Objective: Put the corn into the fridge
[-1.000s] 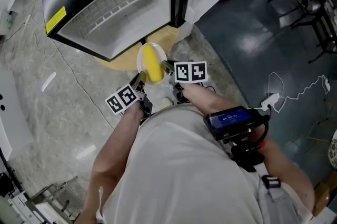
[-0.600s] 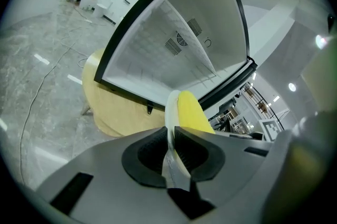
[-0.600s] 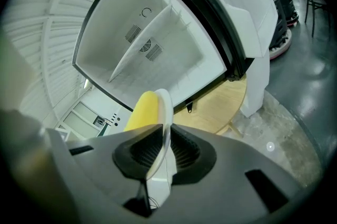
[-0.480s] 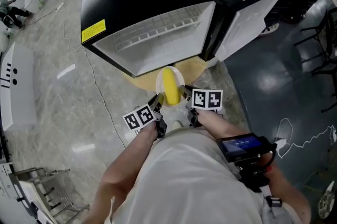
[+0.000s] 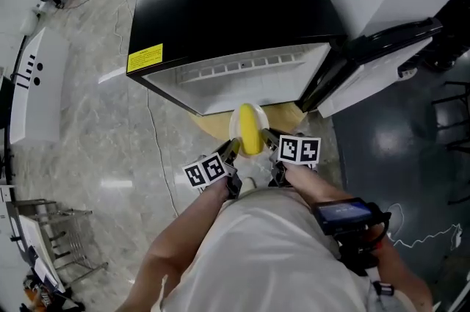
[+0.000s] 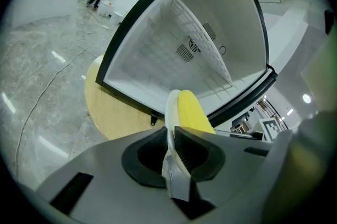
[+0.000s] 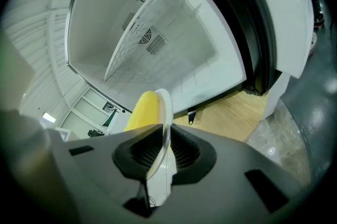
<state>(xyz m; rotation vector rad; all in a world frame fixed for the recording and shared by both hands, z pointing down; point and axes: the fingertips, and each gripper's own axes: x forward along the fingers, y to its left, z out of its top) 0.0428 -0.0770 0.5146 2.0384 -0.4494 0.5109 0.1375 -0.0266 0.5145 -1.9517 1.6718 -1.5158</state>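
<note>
Carry-in under way: left claw (image 5: 232, 149) and right claw (image 5: 266, 136) each pinch a rim of the round white plate (image 5: 233, 128) bearing the yellow corn cob (image 5: 251, 131), mid-frame just before the open black fridge (image 5: 235, 2), so next, likely, comes a level push onto its white wire shelf (image 5: 242, 67).

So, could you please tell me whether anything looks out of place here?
Nothing stands out: the corn lies on the plate, the left tongs and right tongs clamp its opposite rims, and the fridge stands open.
</note>
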